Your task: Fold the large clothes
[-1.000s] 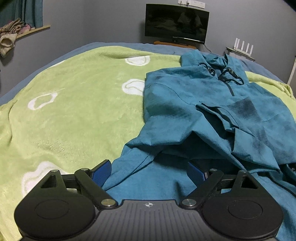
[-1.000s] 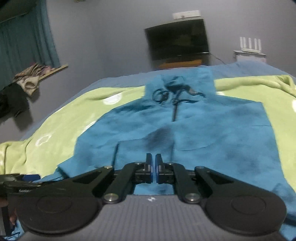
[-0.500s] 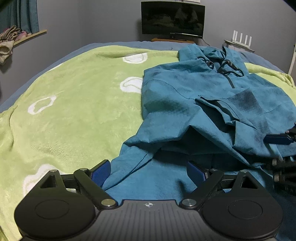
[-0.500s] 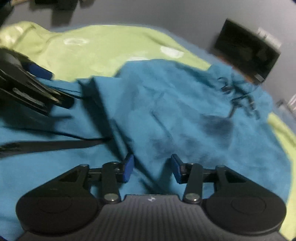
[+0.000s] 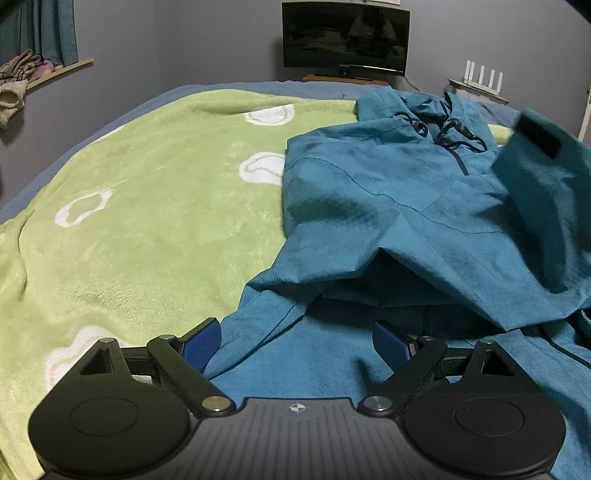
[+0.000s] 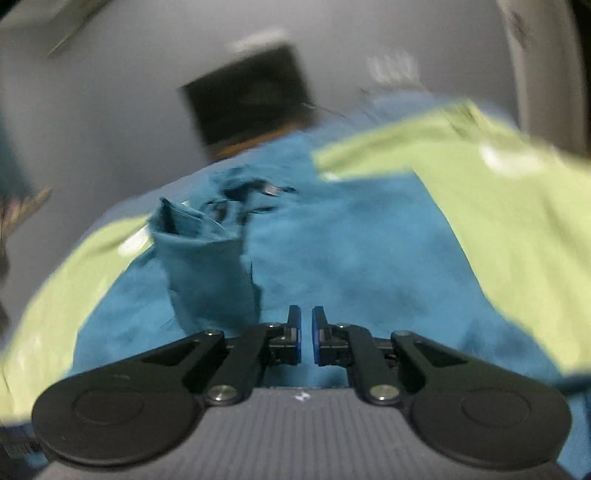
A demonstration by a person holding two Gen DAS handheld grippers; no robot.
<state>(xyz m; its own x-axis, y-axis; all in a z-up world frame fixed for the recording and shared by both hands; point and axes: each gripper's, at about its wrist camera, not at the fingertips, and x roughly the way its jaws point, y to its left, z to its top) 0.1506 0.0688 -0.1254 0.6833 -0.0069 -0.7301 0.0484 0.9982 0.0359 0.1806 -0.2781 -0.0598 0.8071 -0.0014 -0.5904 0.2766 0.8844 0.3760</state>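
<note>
The right gripper (image 6: pixel 305 334), spread half a second ago, has nearly closed beside a raised sleeve (image 6: pixel 207 273) of the hoodie (image 5: pixel 388 206), gripping nothing visible, while the left gripper (image 5: pixel 297 345) stays wide open.

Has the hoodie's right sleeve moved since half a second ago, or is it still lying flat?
Yes. In the left wrist view the sleeve has swung up over the chest, toward the drawstrings; the left gripper is open, unmoved.

One teal hoodie (image 5: pixel 388 206), one green blanket (image 5: pixel 147 206), one monitor (image 5: pixel 345 35), two grippers (image 5: pixel 295 343) (image 6: pixel 304 332)

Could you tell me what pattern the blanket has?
Light green blanket with white ring-shaped blotches, clearest in the left wrist view.
</note>
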